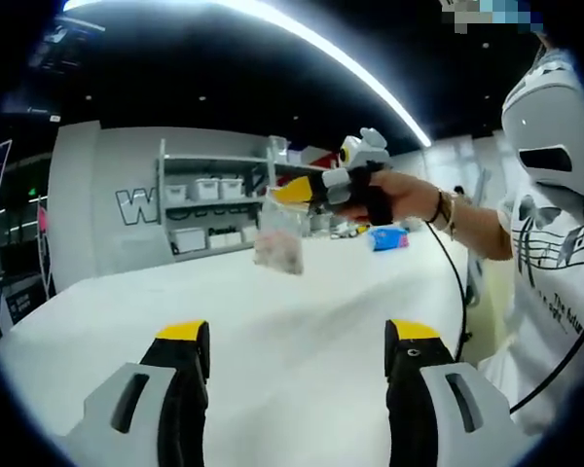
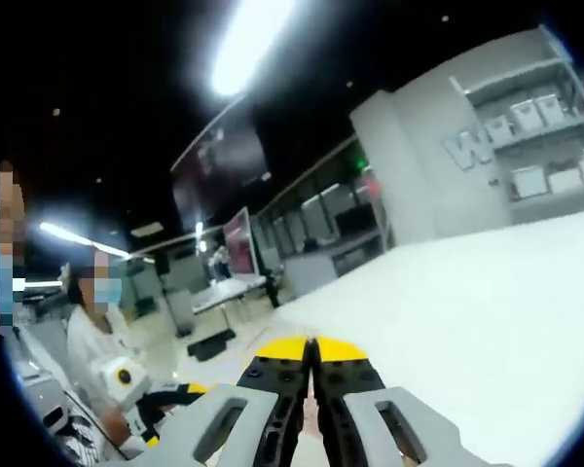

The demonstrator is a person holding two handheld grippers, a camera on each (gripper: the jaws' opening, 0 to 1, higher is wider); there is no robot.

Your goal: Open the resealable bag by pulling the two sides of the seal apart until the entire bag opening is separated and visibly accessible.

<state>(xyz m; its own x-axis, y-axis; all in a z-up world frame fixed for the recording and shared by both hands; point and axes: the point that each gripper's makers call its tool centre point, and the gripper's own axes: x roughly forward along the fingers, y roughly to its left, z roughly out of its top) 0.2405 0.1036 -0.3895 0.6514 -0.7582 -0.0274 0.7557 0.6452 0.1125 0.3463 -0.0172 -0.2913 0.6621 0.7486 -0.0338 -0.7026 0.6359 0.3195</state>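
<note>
Left tool [image 1: 298, 352] agape over white table [image 1: 273, 321]; right tool [image 1: 290, 192] pinching resealable bag [image 1: 278, 241] before shelves [image 1: 214, 204]

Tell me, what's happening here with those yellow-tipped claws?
A person holds a claw in each hand. The right claw is shut on the top of a small clear bag, holding it up above the white table. The left claw is open with nothing in it. The bag does not look pulled open yet.
</note>
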